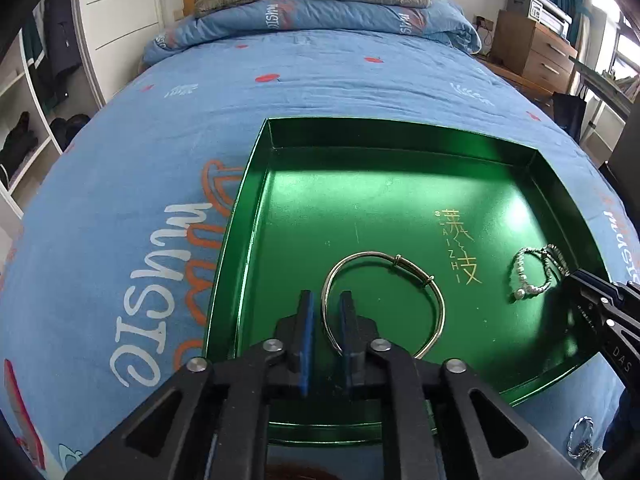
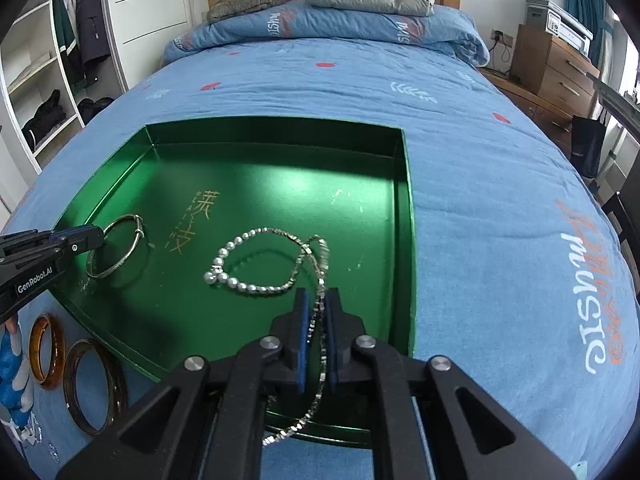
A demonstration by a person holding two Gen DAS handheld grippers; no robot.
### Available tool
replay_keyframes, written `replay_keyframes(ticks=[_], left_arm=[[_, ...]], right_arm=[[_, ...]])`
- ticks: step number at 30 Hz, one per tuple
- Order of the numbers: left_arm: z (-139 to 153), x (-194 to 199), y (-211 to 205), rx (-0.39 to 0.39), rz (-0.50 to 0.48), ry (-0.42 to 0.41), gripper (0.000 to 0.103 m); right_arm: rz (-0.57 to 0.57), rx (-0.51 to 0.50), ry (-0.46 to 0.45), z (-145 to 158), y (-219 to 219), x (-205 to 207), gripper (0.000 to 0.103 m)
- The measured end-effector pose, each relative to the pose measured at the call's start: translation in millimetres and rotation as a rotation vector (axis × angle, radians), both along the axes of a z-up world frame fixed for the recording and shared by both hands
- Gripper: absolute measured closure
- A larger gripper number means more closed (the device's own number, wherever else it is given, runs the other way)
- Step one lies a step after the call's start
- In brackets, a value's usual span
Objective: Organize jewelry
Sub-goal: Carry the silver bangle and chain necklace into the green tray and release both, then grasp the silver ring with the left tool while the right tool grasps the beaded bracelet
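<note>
A green tray point(image 1: 276, 136) lies on the blue bedspread; it also shows in the right wrist view point(image 2: 404, 208). My left gripper point(image 1: 329, 300) is over the tray's near left part, its jaws narrowly apart around the rim of a silver bangle point(image 1: 432, 296), which rests on the tray floor and shows in the right wrist view point(image 2: 132, 248). A pearl bracelet point(image 2: 244, 286) lies mid-tray, also in the left wrist view point(image 1: 528, 290). My right gripper point(image 2: 316, 300) is shut on a silver chain bracelet point(image 2: 320, 264) at the tray's near right.
Two brown bangles point(image 2: 48, 348) point(image 2: 94, 384) lie on the bedspread left of the tray. A silver ring-shaped piece point(image 1: 582, 436) lies near the tray's front right corner. Pillows and a folded quilt point(image 1: 312, 16) are at the bed head. A wooden dresser point(image 2: 556, 68) stands right.
</note>
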State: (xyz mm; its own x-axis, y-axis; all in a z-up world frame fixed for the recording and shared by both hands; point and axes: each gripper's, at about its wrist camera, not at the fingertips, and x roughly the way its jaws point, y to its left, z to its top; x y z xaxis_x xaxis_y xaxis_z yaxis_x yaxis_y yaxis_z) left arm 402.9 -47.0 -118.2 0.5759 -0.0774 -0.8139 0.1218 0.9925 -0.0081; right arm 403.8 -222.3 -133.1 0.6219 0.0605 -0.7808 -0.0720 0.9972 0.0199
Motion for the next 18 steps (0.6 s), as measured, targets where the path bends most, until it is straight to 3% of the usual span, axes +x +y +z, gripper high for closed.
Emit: replay_keyframes(ticks=[1,4,11,18], left_arm=[[5.0,-3.3,2.0,-0.005,0.004,-0.012,0.068],[28.5,-15.8,9.5,-0.023,0.02,-0.062,0.054],[99.8,-71.2,32.2,0.007,0.017,-0.205,0.053],[150.0,-141.6,63.7,0.055,0.014,-0.281,0.049]], right_arm=[[-0.005,0.007,-0.009,3.9,-1.1,-4.0,0.081],[-0.011,0.029,-0.056,24.4,-4.6,-20.4,0.078],[0.011,0.054,-0.199,94.4,-6.9,-89.1,0.078],[0.018,0.08,-0.304,148.1,-12.8,-170.7,0.078]])
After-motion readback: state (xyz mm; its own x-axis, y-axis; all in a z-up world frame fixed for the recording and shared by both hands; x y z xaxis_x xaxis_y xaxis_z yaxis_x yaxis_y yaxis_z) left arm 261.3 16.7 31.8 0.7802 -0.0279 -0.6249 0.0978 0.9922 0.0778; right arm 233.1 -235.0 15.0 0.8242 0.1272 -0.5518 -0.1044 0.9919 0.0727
